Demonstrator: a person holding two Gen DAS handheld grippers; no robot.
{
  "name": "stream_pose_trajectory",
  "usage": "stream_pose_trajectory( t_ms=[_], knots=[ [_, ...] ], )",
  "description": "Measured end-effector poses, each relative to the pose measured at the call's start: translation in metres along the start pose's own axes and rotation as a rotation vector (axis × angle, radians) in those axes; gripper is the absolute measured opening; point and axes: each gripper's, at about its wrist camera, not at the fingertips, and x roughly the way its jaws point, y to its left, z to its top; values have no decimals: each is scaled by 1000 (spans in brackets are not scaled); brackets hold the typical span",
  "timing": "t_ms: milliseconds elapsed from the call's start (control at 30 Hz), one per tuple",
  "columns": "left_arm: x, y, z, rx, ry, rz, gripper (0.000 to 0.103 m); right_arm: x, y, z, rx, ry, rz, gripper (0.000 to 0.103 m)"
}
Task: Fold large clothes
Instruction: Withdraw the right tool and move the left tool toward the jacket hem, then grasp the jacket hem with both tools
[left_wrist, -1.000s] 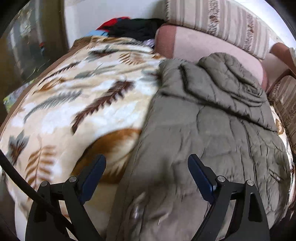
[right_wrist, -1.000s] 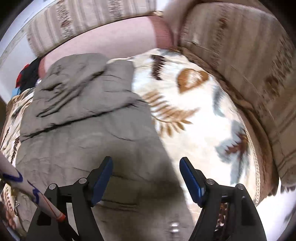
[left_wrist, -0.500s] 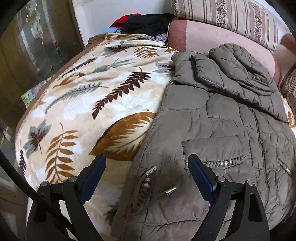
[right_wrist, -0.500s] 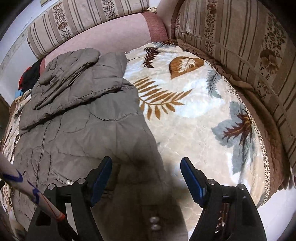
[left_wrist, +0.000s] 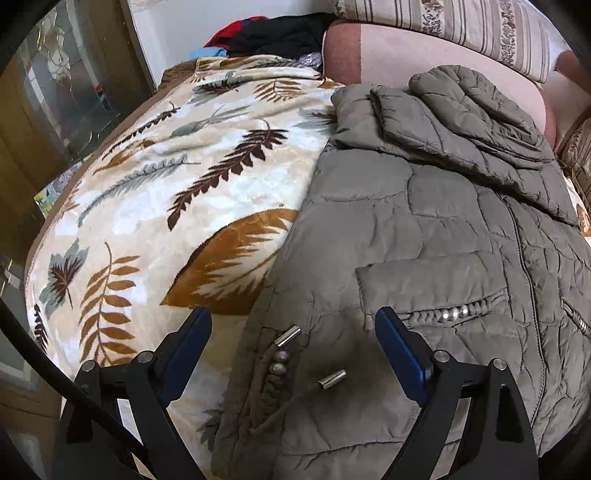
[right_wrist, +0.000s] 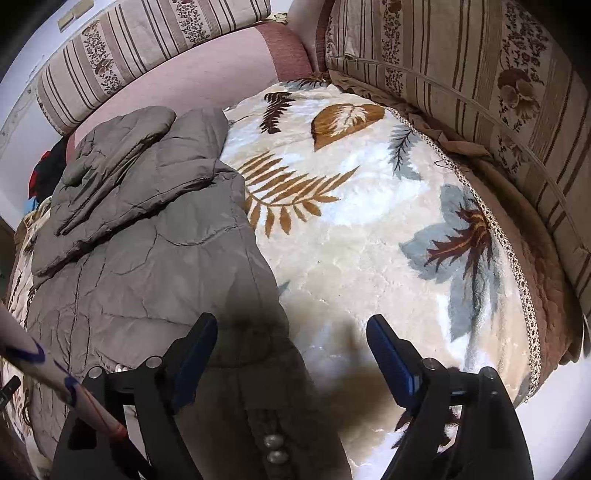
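An olive quilted puffer jacket (left_wrist: 424, 229) lies flat on a leaf-print blanket (left_wrist: 177, 192), hood toward the sofa back. My left gripper (left_wrist: 291, 332) hovers open over the jacket's lower left hem, above the metal drawstring tips (left_wrist: 288, 336) and beads. In the right wrist view the same jacket (right_wrist: 147, 240) fills the left half. My right gripper (right_wrist: 291, 343) hangs over the jacket's lower right edge; its jaws are opening, the left finger above jacket fabric, the right above bare blanket (right_wrist: 369, 206). Neither gripper's pads press on anything.
Striped floral sofa cushions (right_wrist: 480, 85) line the back and right side. A pile of dark and red clothes (left_wrist: 266, 33) sits at the far left corner. A glass-fronted cabinet (left_wrist: 55, 92) stands left of the sofa. A person's sleeve (right_wrist: 55, 380) crosses the lower left.
Both views pulled back from the jacket, so more of its lower part shows, with the pocket, beads and drawstring tips. The right jaws widened slightly.
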Motion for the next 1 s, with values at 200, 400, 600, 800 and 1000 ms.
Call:
stream_pose_trajectory(
  t_ms=[200,400,600,800,1000],
  knots=[
    [13,11,-1,-30,34,-15,89,11,2,1,-2,38,-1,88],
    [23,32,9,-87,40,-109,89,26,0,3,20,89,28,90],
    [57,78,36,-231,86,-263,89,33,-6,9,47,100,84,92],
    [97,83,54,-254,198,-524,89,43,-5,18,57,107,160,94],
    [99,65,44,-232,217,-678,89,59,-9,31,102,128,278,94]
  ],
)
